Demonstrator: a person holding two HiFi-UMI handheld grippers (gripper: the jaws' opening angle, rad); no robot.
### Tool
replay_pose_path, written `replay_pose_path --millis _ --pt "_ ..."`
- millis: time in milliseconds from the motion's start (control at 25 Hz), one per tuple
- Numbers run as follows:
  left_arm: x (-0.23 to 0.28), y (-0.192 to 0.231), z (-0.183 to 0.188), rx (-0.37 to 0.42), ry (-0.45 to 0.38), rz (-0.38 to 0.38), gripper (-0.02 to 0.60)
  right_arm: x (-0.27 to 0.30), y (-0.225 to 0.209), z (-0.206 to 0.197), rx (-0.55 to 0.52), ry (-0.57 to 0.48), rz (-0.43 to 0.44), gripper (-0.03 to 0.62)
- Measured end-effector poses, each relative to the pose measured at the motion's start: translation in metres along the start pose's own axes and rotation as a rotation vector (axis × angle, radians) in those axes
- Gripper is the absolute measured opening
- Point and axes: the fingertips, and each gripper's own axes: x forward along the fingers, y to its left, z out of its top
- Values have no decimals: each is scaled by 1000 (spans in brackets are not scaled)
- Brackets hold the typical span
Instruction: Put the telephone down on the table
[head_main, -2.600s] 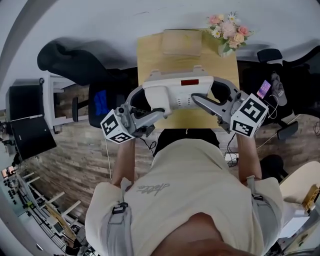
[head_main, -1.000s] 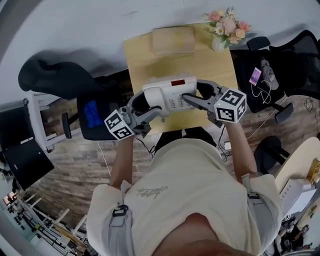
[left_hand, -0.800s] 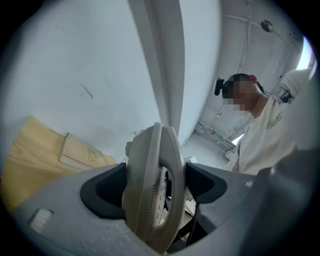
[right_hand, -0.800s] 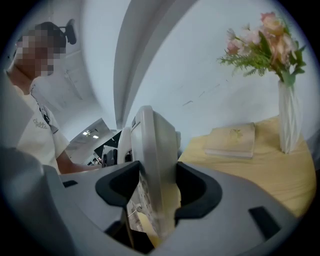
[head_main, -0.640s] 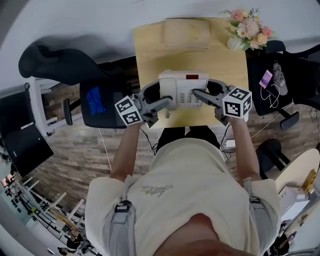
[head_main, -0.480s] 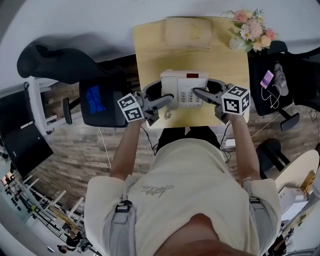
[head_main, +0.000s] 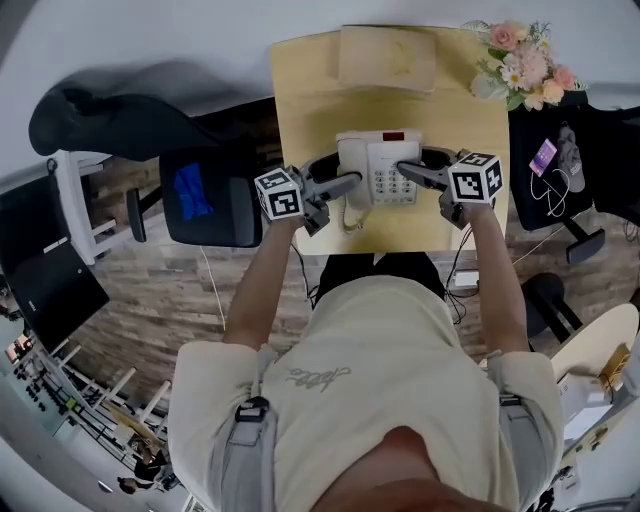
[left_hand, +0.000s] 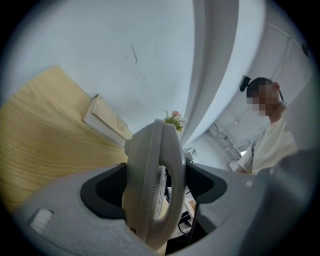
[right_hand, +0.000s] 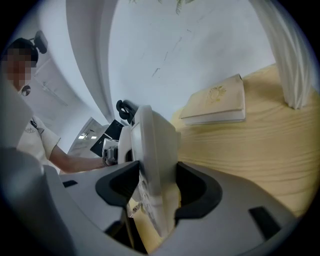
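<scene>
A white desk telephone (head_main: 380, 168) with a red display is held over the near part of the light wooden table (head_main: 310, 90). My left gripper (head_main: 343, 183) is shut on the phone's left edge, and my right gripper (head_main: 410, 172) is shut on its right edge. In the left gripper view the telephone (left_hand: 152, 185) stands edge-on, pinched between both jaws. The right gripper view also has the telephone (right_hand: 152, 170) edge-on, clamped by the jaws, with the table (right_hand: 250, 145) below and beyond. A coiled cord hangs at the phone's left near corner. Whether the phone touches the table is unclear.
A tan book (head_main: 385, 58) lies at the table's far edge, and a flower bouquet (head_main: 528, 68) stands at the far right corner. A black office chair (head_main: 200, 195) sits left of the table, more chairs and a mobile phone (head_main: 544, 155) to the right.
Both grippers have carried the telephone forward from near the person's body to over the table's near half. The grip on both edges has not changed.
</scene>
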Motion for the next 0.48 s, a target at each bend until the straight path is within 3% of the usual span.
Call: replay_pose_path --millis 480 --pt "14 44 -18 -124 78 38 371 19 -42 -13 98 77 -9 233"
